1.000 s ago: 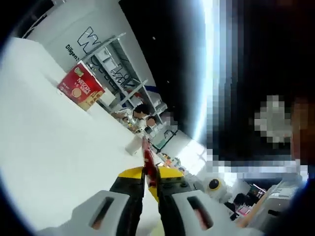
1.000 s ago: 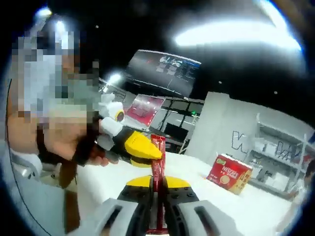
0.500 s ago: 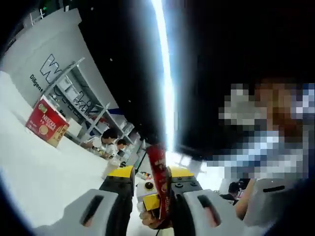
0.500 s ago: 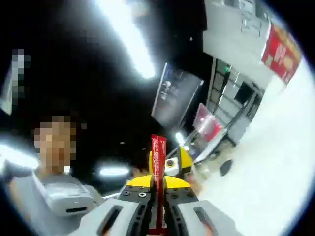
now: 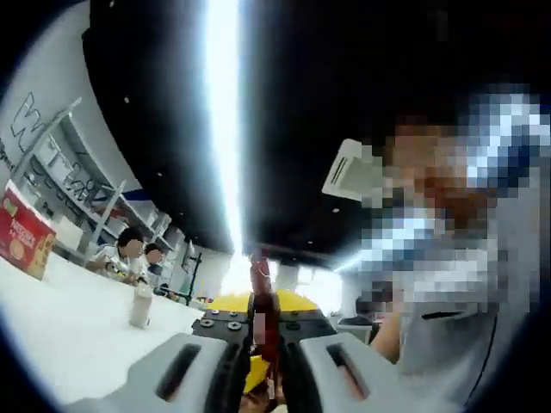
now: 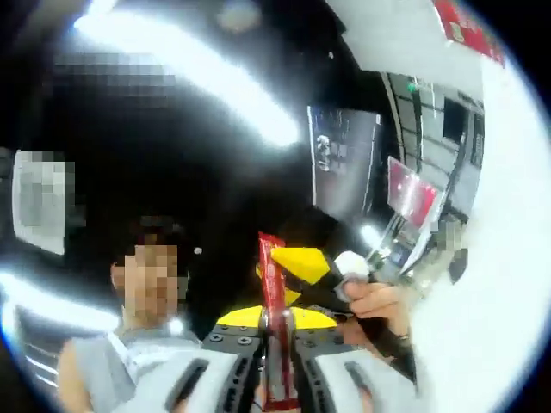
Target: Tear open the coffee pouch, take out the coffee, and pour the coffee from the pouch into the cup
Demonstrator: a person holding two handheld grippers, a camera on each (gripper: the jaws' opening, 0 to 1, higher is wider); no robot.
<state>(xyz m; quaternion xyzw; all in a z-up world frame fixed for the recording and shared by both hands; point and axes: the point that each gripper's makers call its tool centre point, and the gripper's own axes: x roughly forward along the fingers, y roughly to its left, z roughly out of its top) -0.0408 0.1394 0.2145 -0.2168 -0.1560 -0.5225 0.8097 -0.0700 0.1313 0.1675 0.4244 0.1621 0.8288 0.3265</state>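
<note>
Both tongs are clenched on the coffee pouch (image 6: 274, 292), a thin red stick held up in the air off the tabletop (image 5: 60, 335). The right tongs (image 6: 277, 320) pinch it between their jaws, and the left tongs (image 5: 263, 325) grip it edge-on. Two grips on one pouch look like the setup for a tear. In the right gripper view the left tongs come in just behind the pouch with a hand (image 6: 379, 303) on them. Any tear is too blurred to make out. A red box (image 5: 24, 241) sits near the tabletop's far edge, cut off.
</note>
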